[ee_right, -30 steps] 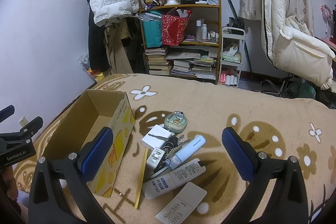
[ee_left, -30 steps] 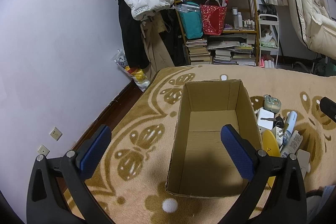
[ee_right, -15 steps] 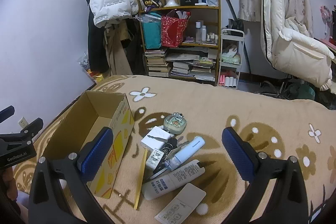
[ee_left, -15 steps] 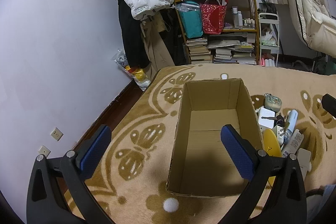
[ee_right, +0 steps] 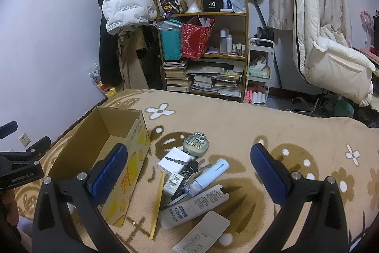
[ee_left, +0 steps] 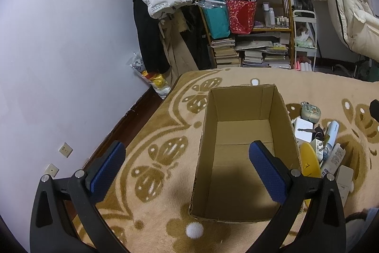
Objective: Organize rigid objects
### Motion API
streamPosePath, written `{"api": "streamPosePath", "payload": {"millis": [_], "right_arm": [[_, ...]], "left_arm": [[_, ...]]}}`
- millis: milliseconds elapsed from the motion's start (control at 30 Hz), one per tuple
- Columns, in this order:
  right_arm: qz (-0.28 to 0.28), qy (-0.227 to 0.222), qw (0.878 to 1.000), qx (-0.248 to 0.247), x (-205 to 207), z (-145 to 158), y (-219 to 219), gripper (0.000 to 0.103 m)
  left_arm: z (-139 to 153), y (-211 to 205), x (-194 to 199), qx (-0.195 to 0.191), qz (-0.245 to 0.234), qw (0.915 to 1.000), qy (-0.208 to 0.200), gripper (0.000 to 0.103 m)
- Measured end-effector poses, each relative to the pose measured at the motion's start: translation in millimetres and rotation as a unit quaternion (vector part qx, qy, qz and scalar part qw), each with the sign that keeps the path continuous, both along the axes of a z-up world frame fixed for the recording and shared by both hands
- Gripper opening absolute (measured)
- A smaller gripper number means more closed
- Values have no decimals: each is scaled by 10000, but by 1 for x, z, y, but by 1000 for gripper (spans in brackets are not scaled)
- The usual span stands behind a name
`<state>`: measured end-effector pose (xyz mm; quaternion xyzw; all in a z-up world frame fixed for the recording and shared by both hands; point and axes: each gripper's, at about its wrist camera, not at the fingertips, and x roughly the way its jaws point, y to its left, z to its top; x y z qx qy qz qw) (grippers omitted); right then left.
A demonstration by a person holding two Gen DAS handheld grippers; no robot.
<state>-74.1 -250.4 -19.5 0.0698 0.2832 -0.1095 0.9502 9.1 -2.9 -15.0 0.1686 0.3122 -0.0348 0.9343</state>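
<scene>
The left tool point(ee_left: 184, 164) hangs wide open and holding nothing above the cardboard box point(ee_left: 246, 151), which sits on a butterfly-patterned blanket point(ee_left: 161, 153). Just right of the box lies a clutter of small items point(ee_left: 319, 144); beyond the box stands a bookshelf point(ee_left: 251, 23).

Bed covered by tan blanket point(ee_right: 236, 125) with brown and white flower pattern. Open cardboard box point(ee_left: 244, 153) sits on it, left side. Just right of box, a cluster of small items: white box point(ee_right: 174, 159), green round case point(ee_right: 196, 144), keys point(ee_right: 191, 168), light blue tube point(ee_right: 208, 178), white bottle point(ee_right: 194, 206), yellow flat strip point(ee_right: 157, 203), white card point(ee_right: 202, 234), small white packet point(ee_right: 173, 180). Items touch or overlap each other.
</scene>
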Motion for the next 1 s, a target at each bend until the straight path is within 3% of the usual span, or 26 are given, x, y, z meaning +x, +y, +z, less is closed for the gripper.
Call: {"api": "streamPosePath", "payload": {"millis": [200,500,767,867,1000], "right_arm": [[-29,-46,10000,43,8,-2,0,103],[46,402,9991,146,35,-21,1,103],[206,821,9964,81,58,-49,9,103],[281,988,9947,4,65,-59,12,97],[413,1303,9906,-36,76,-76,17,94]], "left_arm": [[3,-5,10,19,0,10000,18,103],[-19,-2,40,258,342,9968,675,103],[-50,0,71,559,767,9855,1406,103],[-59,-2,78,636,811,9814,1617,103],[-75,2,88,700,1019,9708,2056,103]]}}
